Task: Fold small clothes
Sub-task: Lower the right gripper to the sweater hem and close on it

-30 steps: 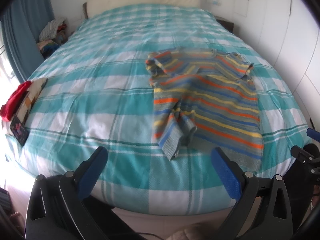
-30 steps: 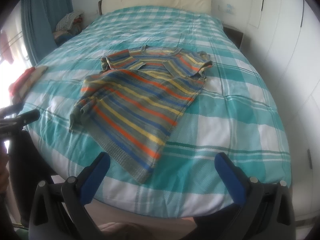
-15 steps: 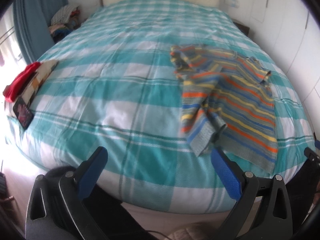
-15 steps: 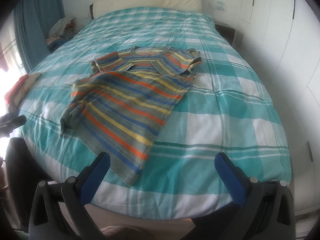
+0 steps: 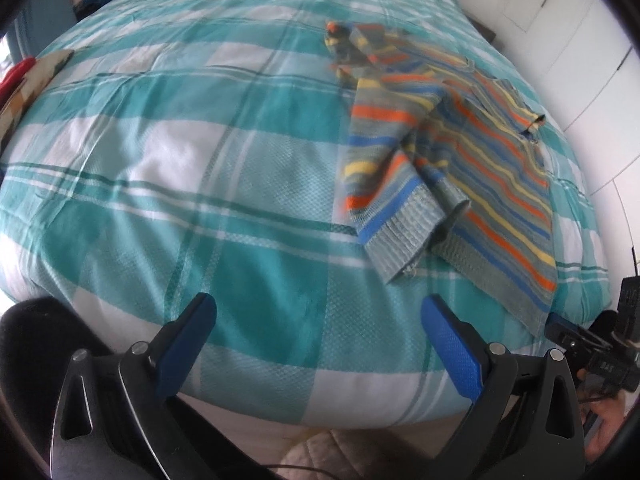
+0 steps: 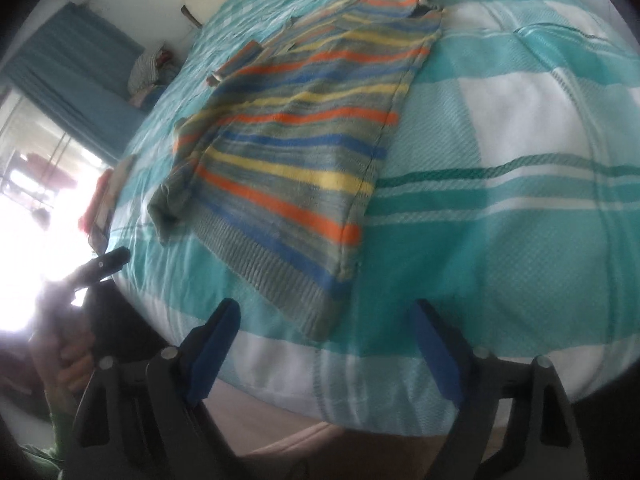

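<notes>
Striped sweater (image 6: pixel 296 152) flat near bed (image 5: pixel 200 160) front edge; left gripper (image 5: pixel 320 344) and right gripper (image 6: pixel 324 344) both spread wide, empty.

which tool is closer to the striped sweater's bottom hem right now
Right. The right tool hangs open just short of the striped sweater, its hem corner between the fingers. The left tool is open over bare bedspread, sweater off to its right.

Striped sweater (image 5: pixel 460 152) lies flat on the bed, one sleeve folded inward.
</notes>
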### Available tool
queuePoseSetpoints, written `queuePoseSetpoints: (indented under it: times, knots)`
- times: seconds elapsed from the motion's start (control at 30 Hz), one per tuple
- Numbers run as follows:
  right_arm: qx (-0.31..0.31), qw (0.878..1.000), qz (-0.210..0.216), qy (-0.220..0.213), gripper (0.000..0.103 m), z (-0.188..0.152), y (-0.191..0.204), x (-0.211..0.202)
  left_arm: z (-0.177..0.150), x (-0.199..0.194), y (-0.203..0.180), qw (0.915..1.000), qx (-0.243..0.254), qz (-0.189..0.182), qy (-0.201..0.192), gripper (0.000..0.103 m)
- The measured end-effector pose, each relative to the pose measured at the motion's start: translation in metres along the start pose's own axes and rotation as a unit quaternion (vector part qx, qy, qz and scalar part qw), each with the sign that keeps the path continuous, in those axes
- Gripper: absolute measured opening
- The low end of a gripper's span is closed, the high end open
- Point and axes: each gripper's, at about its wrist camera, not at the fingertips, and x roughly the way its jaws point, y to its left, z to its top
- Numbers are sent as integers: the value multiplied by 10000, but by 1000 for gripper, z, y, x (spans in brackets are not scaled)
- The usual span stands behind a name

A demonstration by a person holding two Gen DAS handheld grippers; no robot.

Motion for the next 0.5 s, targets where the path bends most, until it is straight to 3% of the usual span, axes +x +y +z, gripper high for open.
queuePoseSetpoints:
  times: [0.1, 0.13, 0.2, 0.27, 0.3, 0.4, 0.5]
  knots:
    - [84, 9999, 36, -92, 82, 3, 1, 6, 2, -1, 1, 9999, 31, 89, -44, 102]
    - [53, 9998, 108, -135, 76, 4, 3, 7, 2, 0, 2, 9999, 25, 103, -36, 102]
    - [-94, 9992, 367, -155, 54, 9, 7, 11, 3, 2, 3, 9999, -12, 109, -25, 102]
    - [-159, 9988, 450, -78, 16, 14, 9, 18, 5, 5, 4, 9999, -32, 133, -2, 102]
    - [-186, 9987, 473, -12, 6, 15, 9, 21, 6, 5, 5, 9999, -23, 163, 7, 102]
    - [-266, 9980, 567, -109, 5, 15, 3, -10, 5, -3, 12, 9995, 32, 297, -83, 102]
    - [-377, 9974, -97, -605, 5, 19, -17, -70, 5, -5, 24, 9996, -31, 238, -178, 102]
